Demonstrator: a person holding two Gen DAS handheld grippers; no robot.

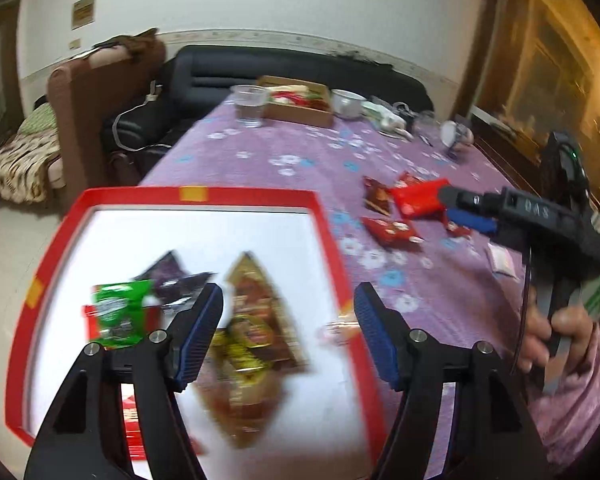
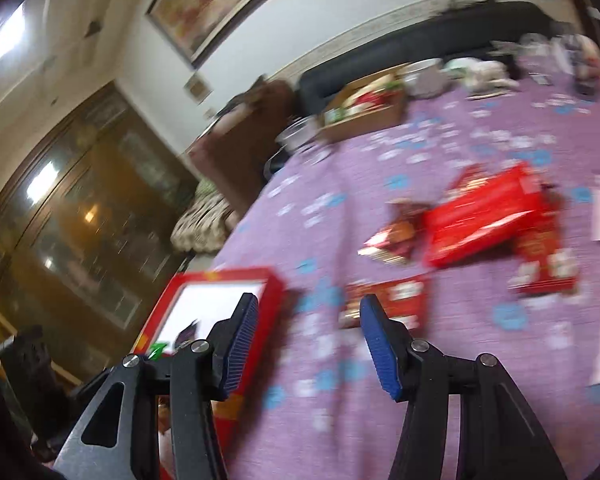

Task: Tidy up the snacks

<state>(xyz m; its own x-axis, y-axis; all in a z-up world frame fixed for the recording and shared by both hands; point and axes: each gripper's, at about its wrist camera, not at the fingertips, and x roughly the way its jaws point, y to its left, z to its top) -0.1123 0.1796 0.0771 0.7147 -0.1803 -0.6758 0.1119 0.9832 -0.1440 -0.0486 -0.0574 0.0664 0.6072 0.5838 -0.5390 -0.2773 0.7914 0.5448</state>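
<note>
A red-rimmed, white-floored shallow cardboard tray sits at the near-left corner of the bench, which is covered in a purple floral cloth. Over it hangs the left gripper, its blue-padded fingers spread wide and holding nothing. Beneath them, blurred, lies a brown-and-gold foil snack packet. At its 9 o'clock rest a green sachet and dark purple sachets, all inside the tray.

Across the cloth at 2 o'clock from the tray, several loose red snack wrappers lie scattered around a flat glossy red packet. The right gripper is above the cloth between tray and wrappers, fingers well apart and empty; the left wrist view shows its tips at the red packet, contact unclear. A brown cardboard box of goods and a clear plastic cup stand at the far edge.
</note>
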